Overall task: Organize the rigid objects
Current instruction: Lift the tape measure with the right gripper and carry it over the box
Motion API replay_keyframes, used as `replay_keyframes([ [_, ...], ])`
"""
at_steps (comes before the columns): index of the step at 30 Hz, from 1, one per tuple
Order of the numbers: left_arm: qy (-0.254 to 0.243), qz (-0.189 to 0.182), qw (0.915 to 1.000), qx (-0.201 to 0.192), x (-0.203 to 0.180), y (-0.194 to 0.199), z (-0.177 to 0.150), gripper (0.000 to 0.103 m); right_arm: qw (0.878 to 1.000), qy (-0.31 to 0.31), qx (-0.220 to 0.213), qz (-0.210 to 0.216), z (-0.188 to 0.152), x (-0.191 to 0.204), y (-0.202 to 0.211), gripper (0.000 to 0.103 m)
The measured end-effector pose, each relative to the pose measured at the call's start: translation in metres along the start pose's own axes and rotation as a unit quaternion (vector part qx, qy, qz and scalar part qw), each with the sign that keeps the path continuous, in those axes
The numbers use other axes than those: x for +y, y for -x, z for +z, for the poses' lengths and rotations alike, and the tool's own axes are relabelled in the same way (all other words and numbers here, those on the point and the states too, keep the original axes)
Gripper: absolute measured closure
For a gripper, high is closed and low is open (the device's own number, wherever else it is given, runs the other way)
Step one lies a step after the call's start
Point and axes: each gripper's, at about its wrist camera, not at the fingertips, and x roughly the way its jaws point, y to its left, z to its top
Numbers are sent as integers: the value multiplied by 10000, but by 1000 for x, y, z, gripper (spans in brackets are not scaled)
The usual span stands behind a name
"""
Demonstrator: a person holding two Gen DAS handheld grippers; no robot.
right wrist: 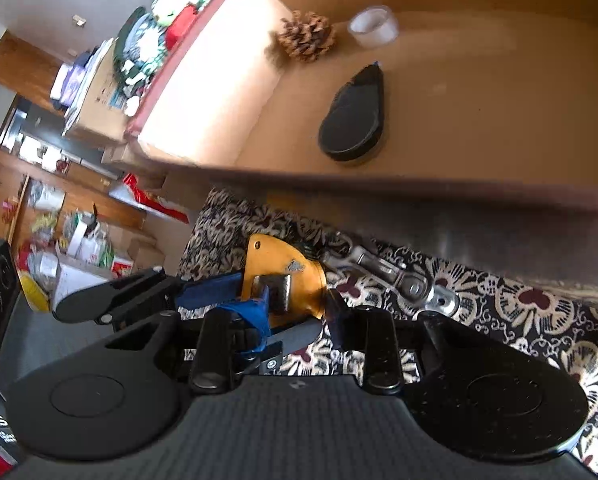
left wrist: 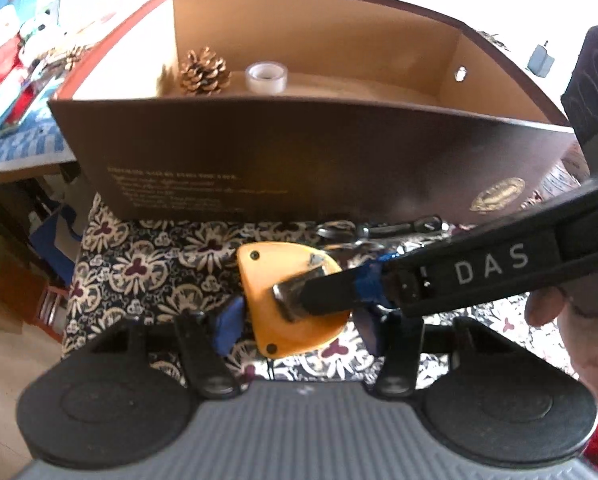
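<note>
Two hand-held grippers, both at one yellow case (left wrist: 299, 328).

1. Left gripper (left wrist: 299, 330): low centre of its own view. We see its blue pads (left wrist: 230, 326) lying against the case's left and right edges, so we list it as grasping the case.
2. Right gripper (right wrist: 297, 320): in the left wrist view it enters from the right edge as a black arm lettered "DAS", held by a hand (left wrist: 579, 320). Its tip rests on the metal clip (left wrist: 295, 296) on the case's face. We cannot tell whether its jaws are clenched on the clip or released, since tape and blur hide the tips.
3. Yellow case: a rounded triangle with dark screws at its corners, lying on or just above the patterned cloth (left wrist: 139, 248), below the box in both views.
4. Metal clasp and ring (right wrist: 403, 280): on the cloth, just right of the case, near the box's front wall.
5. Brown box (left wrist: 299, 152): open-topped, filling the upper half of both views. It holds:
   - pine cone (left wrist: 205, 72), far left corner;
   - clear tape roll (left wrist: 266, 76), just right of the cone;
   - black oval item (right wrist: 353, 120), nearer the front wall.
6. Household clutter (right wrist: 79, 240): left edge of the right wrist view, well apart from the cloth.
</note>
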Motion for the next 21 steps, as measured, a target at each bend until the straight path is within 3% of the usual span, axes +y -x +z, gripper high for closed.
replay_keyframes([
  [8, -75, 18, 9993, -366, -16, 41, 6, 50, 9990, 202, -322, 242, -2, 6, 32, 91],
  [21, -321, 113, 9934, -1095, -39, 90, 34, 50, 9901, 534, -1231, 402, 7, 29, 85, 91],
])
